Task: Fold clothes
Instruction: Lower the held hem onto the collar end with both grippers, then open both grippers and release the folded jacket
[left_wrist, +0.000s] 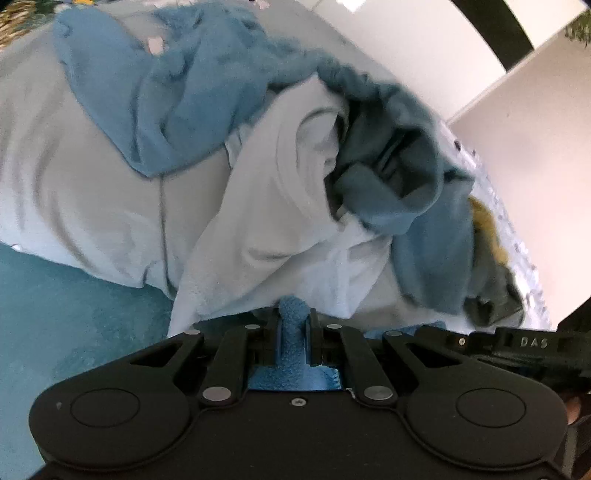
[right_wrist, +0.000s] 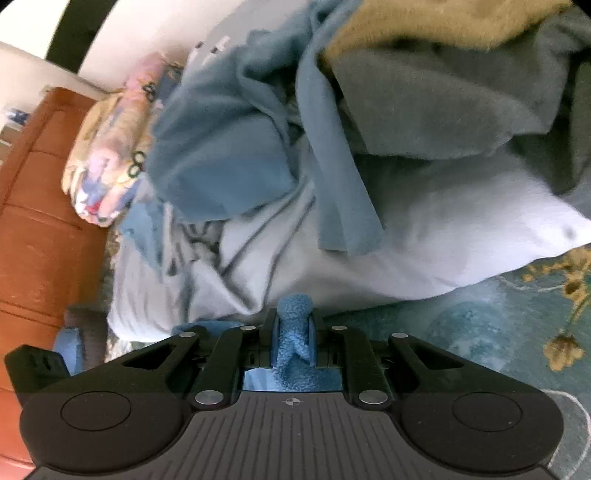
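My left gripper (left_wrist: 293, 317) is shut on a fold of blue terry cloth (left_wrist: 291, 347) that bunches between its jaws. My right gripper (right_wrist: 294, 317) is shut on blue terry cloth (right_wrist: 293, 350) too; whether it is the same piece I cannot tell. Ahead lies a heap of clothes on a bed: blue fleece garments (left_wrist: 177, 92) (right_wrist: 221, 158), a white garment (left_wrist: 280, 206) (right_wrist: 424, 236), a grey-green garment (right_wrist: 436, 96) and a mustard one (right_wrist: 443, 22). The other gripper's black body (left_wrist: 517, 343) shows at the left wrist view's right edge.
A teal patterned bedspread (left_wrist: 66, 314) (right_wrist: 480, 317) lies under the heap. A flowered pillow or bundle (right_wrist: 110, 147) lies against a brown wooden headboard (right_wrist: 37, 221). Pale walls (left_wrist: 535, 155) stand behind the bed.
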